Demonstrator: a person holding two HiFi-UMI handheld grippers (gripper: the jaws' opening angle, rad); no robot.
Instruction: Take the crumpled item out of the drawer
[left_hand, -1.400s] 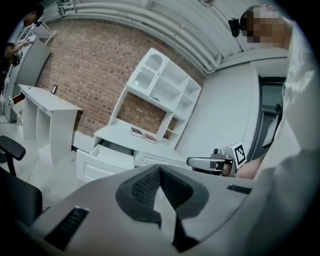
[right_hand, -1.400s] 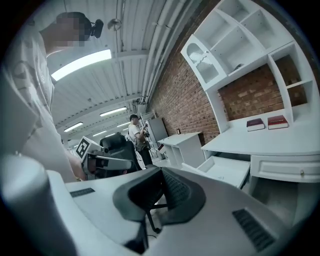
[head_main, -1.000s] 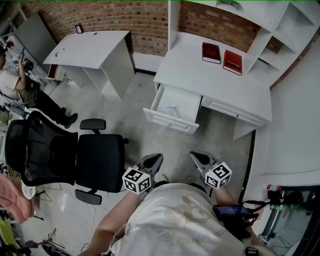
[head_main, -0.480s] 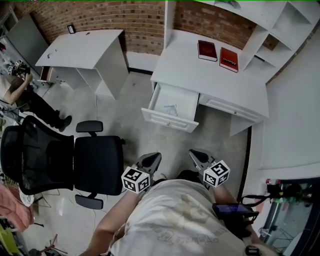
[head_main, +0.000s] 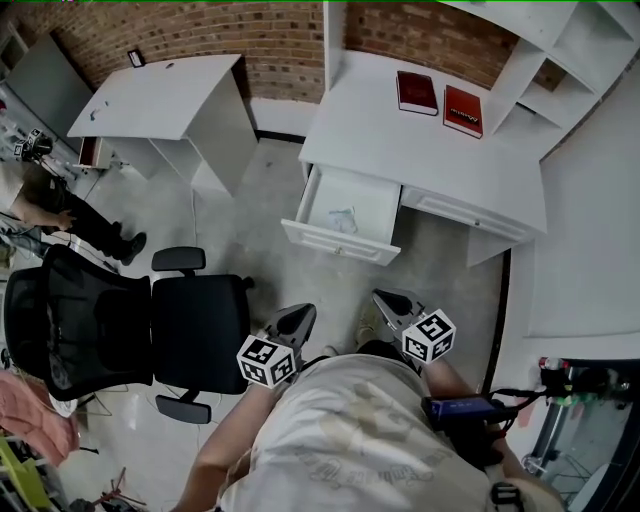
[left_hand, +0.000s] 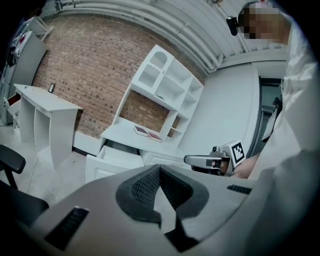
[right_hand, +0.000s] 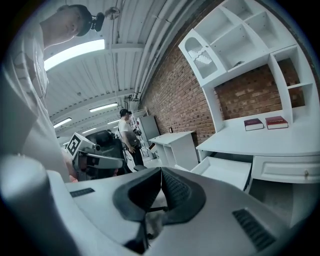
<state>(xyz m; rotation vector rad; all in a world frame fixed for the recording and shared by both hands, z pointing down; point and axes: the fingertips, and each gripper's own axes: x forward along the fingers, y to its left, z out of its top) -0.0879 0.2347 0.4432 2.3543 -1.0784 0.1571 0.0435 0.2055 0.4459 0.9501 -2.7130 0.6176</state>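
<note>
Crumpled item (head_main: 343, 217) sits in the open drawer (head_main: 322, 238), well ahead of and between the left gripper (head_main: 302, 316) and right gripper (head_main: 386, 298), both closed and empty, the right maybe slightly nearer.

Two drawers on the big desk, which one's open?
The chair-side drawer: pulled out, crumpled item inside. The other drawer is shut flush.

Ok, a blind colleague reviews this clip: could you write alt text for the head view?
Seen from above, a person holds a left gripper and a right gripper, both shut, short of a white desk whose open drawer contains a crumpled item. Two red books lie on the desktop; a black office chair stands at left.
</note>
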